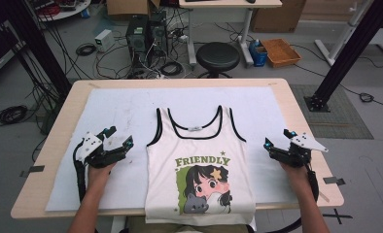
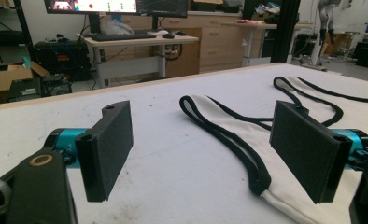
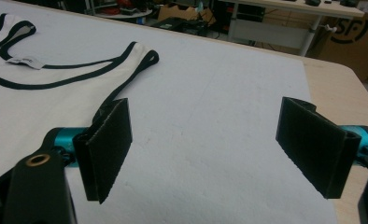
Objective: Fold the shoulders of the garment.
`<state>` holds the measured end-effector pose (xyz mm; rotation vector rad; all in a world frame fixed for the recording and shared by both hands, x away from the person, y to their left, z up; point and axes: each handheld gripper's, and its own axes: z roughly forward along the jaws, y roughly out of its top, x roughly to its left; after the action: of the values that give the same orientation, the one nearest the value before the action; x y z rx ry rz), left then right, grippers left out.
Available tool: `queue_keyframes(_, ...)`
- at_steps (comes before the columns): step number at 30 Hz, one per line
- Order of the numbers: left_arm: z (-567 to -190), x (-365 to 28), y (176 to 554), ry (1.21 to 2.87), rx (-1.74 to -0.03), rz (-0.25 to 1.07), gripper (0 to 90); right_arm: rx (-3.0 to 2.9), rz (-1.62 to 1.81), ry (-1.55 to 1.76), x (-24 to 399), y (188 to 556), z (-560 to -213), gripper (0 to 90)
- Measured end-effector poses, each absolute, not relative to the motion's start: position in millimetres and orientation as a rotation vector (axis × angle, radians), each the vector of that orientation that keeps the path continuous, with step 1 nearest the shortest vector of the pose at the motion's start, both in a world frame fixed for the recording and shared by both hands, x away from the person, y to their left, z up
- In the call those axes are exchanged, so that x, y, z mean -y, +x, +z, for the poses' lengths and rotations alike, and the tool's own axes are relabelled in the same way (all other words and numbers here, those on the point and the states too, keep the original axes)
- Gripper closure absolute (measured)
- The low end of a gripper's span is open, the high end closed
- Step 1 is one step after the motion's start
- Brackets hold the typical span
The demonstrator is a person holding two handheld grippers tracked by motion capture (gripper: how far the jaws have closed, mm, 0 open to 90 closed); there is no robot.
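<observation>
A white tank top [image 1: 199,145] with black trim and a "FRIENDLY" cartoon print lies flat, face up, on a white mat [image 1: 126,104]. Its hem hangs over the table's front edge. My left gripper [image 1: 119,137] rests open just left of the top's left armhole. In the left gripper view the jaws of this gripper [image 2: 205,149] stand wide apart over the mat, with the top's shoulder strap [image 2: 229,121] running between them. My right gripper [image 1: 279,138] is open to the right of the top. Its jaws [image 3: 205,154] frame bare mat, and the top [image 3: 56,93] lies off to their left.
The mat covers most of a wooden table [image 1: 304,126] with bare wood at its edges. Beyond the far edge stand a black stool [image 1: 217,56], computer towers [image 1: 146,36], floor cables and an orange tray [image 1: 280,52]. Black frame posts [image 1: 347,53] rise at both sides.
</observation>
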<state>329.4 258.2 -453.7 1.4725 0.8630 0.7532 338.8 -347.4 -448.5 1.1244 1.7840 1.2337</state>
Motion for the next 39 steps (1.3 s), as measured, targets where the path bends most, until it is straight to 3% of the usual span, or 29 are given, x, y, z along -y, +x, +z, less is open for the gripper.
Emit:
queue_keyframes(32,-451.8,-251.6,331.0,1.539,-0.893,0.768,21.9,-1.821,1.143,1.193,344.2,345.5,-447.0,18.3)
queue_keyframes(39,-451.8,-253.2,332.3,1.526,-0.916,0.757,21.9,-1.873,1.11,1.169,326.2,355.7,-433.4,18.3)
